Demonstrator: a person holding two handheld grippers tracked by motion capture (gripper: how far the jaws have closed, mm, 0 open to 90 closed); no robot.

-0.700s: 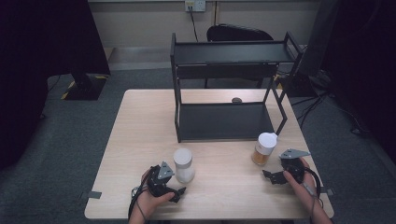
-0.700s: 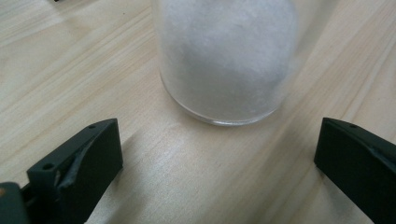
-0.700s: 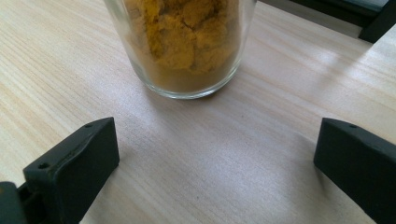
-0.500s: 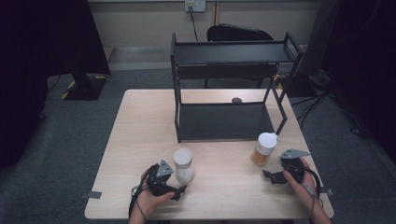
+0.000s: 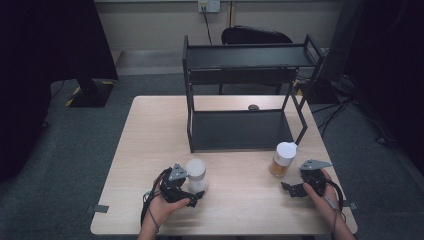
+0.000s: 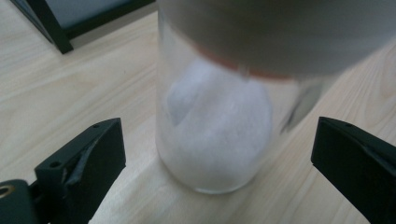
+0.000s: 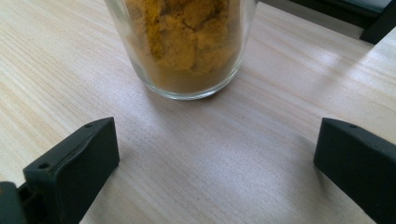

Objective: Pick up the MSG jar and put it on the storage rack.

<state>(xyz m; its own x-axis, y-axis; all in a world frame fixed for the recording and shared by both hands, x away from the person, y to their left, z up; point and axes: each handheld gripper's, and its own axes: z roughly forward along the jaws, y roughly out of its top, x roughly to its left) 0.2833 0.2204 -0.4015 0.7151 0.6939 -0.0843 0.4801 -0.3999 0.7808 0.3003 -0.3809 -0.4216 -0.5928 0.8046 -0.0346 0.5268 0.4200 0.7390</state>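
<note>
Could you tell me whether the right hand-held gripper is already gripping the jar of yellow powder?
No, the jar stands beyond the open right hand-held gripper.

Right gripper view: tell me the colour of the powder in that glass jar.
Yellow-orange powder, clearest in the right gripper view.

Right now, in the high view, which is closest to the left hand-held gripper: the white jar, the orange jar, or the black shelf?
From the left hand-held gripper:
1. White jar, right beside it.
2. Orange jar, across the table to the right.
3. Black shelf, toward the back; close to the orange jar's rank.
</note>
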